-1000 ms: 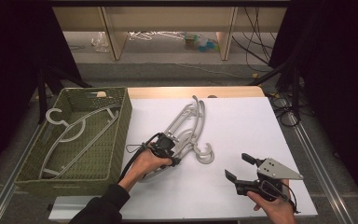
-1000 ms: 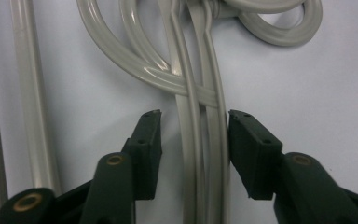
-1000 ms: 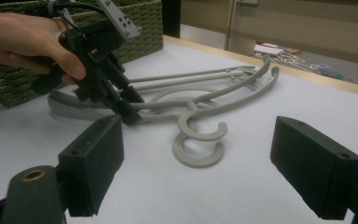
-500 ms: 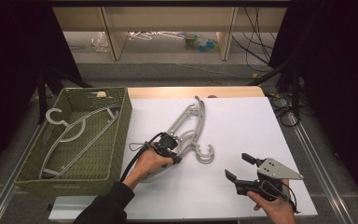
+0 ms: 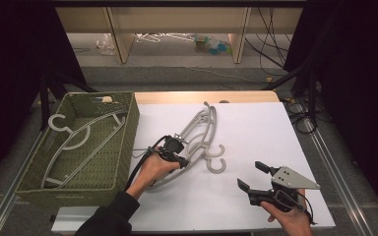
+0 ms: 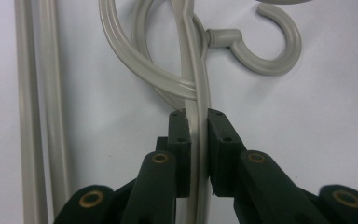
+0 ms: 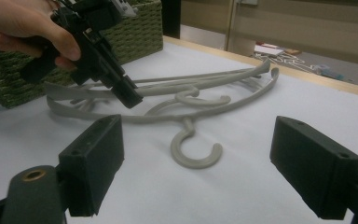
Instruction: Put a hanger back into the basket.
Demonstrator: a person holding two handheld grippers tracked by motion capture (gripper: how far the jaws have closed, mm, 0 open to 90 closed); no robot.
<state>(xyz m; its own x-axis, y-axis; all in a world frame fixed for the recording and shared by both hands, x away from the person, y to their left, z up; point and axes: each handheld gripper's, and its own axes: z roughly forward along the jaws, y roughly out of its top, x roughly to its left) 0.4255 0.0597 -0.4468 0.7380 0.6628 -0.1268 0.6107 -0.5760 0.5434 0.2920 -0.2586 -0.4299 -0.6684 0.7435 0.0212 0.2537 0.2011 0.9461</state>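
On the left I am seeing a green woven basket [image 5: 123, 142] sitting just off the white table [image 5: 256, 128], with one grey hanger [image 5: 76, 142] lying inside it, hook toward the far left corner. I am finding no label, brand or writing that I can read on the basket, the hangers or the grippers.

Moving right, my left gripper [image 5: 177, 156] is resting over the pile of grey hangers [image 5: 197, 132] lying on the left half of the white surface, just right of the basket. The pile is stretching from the near left up toward the far middle, with two hooks curling at its right side. The left gripper view is giving me what the high view cannot: the two black jaws are clenching a single thin arm of the top hanger [image 6: 198, 130], the pads pressing on both sides of it, with a hook [image 6: 272, 51] lying just beyond and two straight bars running along the left edge.

Farther right, near the front edge, my right gripper [image 5: 256, 178] is hovering well apart from the pile, its jaws spread wide and grasping nothing. The right gripper view is looking low across the table between those two open pads at the nearest hook [image 7: 196, 149] lying flat, and beyond it at the left hand [image 7: 23, 25] pressing its gripper [image 7: 130, 95] down onto the hangers, the basket behind.
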